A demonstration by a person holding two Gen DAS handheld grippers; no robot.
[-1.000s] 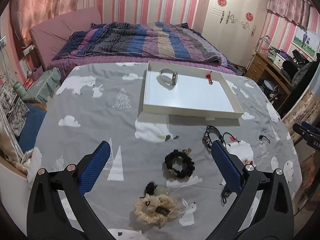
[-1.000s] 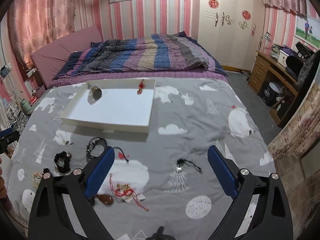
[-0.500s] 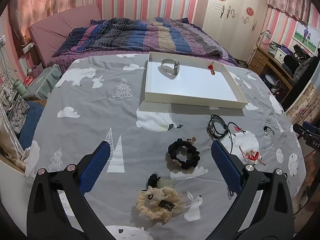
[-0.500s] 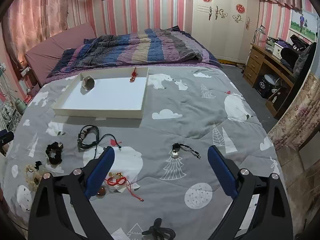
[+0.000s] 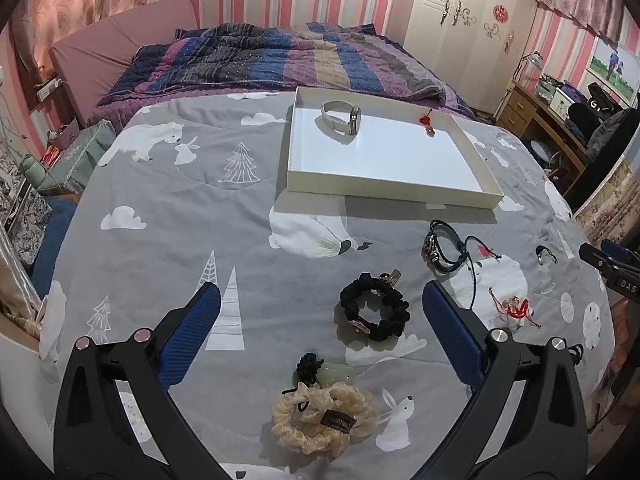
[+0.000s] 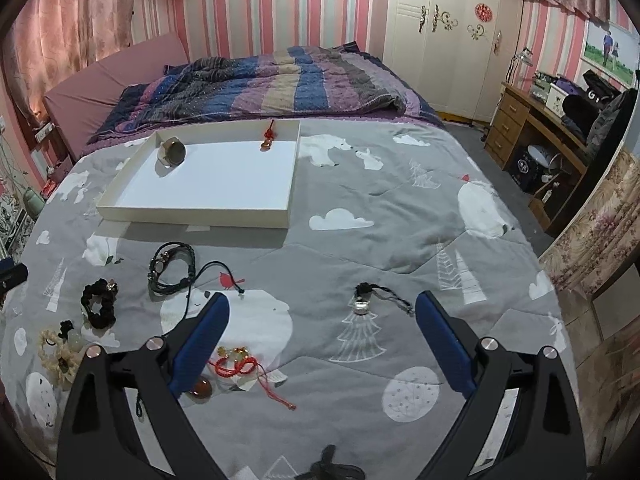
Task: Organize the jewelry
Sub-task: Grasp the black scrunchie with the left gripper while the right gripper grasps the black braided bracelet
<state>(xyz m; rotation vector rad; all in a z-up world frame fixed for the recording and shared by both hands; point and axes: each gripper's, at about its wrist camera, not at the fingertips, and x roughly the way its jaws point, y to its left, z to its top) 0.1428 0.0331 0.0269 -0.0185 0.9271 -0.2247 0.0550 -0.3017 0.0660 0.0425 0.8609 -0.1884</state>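
Observation:
A white tray [image 5: 394, 194] [image 6: 192, 213] lies on the grey bedspread, holding a pale watch [image 5: 341, 118] [image 6: 173, 153] and a small red charm [image 5: 428, 122] [image 6: 269, 136]. My left gripper [image 5: 320, 312] is open above a black scrunchie [image 5: 375, 312], with a cream scrunchie [image 5: 322, 420] and a jade piece on a black cord [image 5: 324, 372] nearer me. A black bracelet bundle [image 5: 444, 246] [image 6: 173, 268] lies further right. My right gripper [image 6: 322, 320] is open just behind a silver ring on a black cord [image 6: 366, 302]. A red cord bracelet [image 6: 236, 364] and an amber pendant [image 6: 200, 390] lie by its left finger.
A striped quilt [image 5: 280, 60] is heaped behind the tray. A white wardrobe [image 6: 448, 32] and a wooden desk [image 6: 532, 120] stand to the right, beyond the bed's edge. The right gripper's tip [image 5: 612, 264] shows at the left wrist view's right edge. A black item [image 6: 332, 468] lies at the bottom edge.
Both grippers have drawn back and up from the tray, so more of the bedspread and the loose jewelry shows. Both stay open and empty.

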